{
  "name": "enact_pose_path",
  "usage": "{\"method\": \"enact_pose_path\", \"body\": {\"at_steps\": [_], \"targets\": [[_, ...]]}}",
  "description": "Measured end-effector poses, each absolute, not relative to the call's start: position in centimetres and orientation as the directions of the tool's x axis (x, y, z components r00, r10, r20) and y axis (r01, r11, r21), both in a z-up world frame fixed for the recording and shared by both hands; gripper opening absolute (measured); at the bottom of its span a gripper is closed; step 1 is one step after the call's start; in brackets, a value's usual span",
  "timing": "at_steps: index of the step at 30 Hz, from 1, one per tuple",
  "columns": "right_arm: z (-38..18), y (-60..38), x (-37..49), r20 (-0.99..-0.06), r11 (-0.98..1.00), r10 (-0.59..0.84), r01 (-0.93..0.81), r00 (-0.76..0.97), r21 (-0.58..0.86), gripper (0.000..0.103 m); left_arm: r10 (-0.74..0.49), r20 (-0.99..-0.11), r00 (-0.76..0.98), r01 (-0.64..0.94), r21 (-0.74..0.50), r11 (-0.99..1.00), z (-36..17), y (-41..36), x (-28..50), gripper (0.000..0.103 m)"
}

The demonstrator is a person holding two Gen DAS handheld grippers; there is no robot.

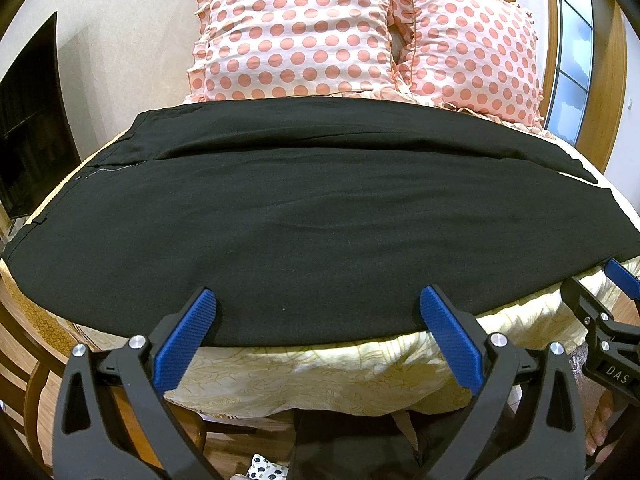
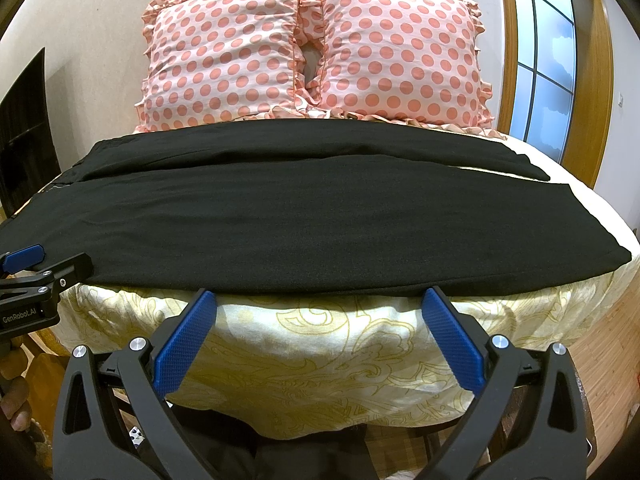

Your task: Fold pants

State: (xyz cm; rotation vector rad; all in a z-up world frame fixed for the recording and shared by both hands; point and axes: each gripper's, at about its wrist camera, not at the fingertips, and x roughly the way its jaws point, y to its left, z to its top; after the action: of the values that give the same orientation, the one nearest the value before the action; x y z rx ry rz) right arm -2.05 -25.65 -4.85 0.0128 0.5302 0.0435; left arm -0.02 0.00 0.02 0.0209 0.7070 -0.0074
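Black pants [image 1: 312,216] lie flat along the near edge of the bed [image 2: 320,344], long axis running left to right across both views, waistband and zipper toward the left end, hems toward the right. One leg lies behind the other (seemingly not yet folded over). Left gripper [image 1: 318,312] sits at the near hem edge, jaws apart, fingertips over the cloth. Right gripper [image 2: 320,304] sits just short of that edge, jaws apart, gripping nothing. Two polka-dot pillows [image 2: 312,52] lie beyond.

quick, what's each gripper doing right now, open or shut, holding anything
Left gripper: open, holding nothing, at the near edge of the black pants.
Right gripper: open, holding nothing, at the pants' near edge.
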Motion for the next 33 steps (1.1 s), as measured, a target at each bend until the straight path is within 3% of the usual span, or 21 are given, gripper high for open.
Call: {"method": "enact_pose_path", "body": {"at_steps": [23, 33], "targets": [[-4.99, -25.75, -2.03, -0.504, 0.999, 0.047, -0.042, 0.862, 0.022, 0.102, 0.0, -0.652, 0.758, 0.014, 0.017, 1.0, 0.02, 0.0, -0.01, 0.101], [-4.68, -26.24, -1.79, -0.515, 0.993, 0.111, -0.118, 0.85, 0.021, 0.102, 0.0, -0.66, 0.751, 0.017, 0.02, 1.0, 0.22, 0.19, 0.11, 0.101]]}}
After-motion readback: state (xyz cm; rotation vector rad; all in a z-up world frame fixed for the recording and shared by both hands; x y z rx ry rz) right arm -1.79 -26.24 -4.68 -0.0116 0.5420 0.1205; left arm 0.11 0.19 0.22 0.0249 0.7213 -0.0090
